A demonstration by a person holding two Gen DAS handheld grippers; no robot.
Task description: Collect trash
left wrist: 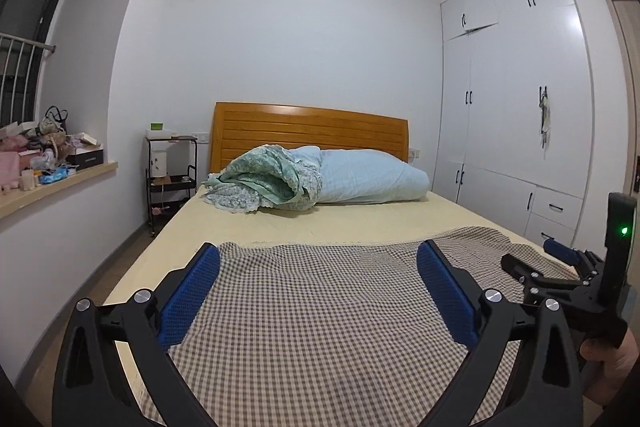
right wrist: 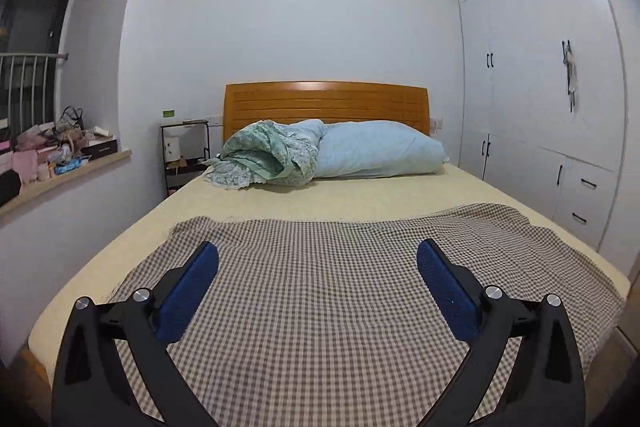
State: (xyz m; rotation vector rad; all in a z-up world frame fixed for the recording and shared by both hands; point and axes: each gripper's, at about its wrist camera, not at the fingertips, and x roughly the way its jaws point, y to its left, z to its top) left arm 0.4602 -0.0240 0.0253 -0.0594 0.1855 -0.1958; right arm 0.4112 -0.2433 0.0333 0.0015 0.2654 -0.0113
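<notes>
Both claws spread and empty: left gripper (left wrist: 319,259), right gripper (right wrist: 318,259), over checked cloth (right wrist: 320,287) on near bed (right wrist: 360,195). No trash visible on bed; clutter on far-left windowsill (left wrist: 60,179). Progress impossible to judge.

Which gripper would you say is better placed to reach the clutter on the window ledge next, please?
Left, probably. The ledge lies on the left, and the left gripper is on that side, with the right gripper showing at its right. Both are open and empty over the bed.
</notes>
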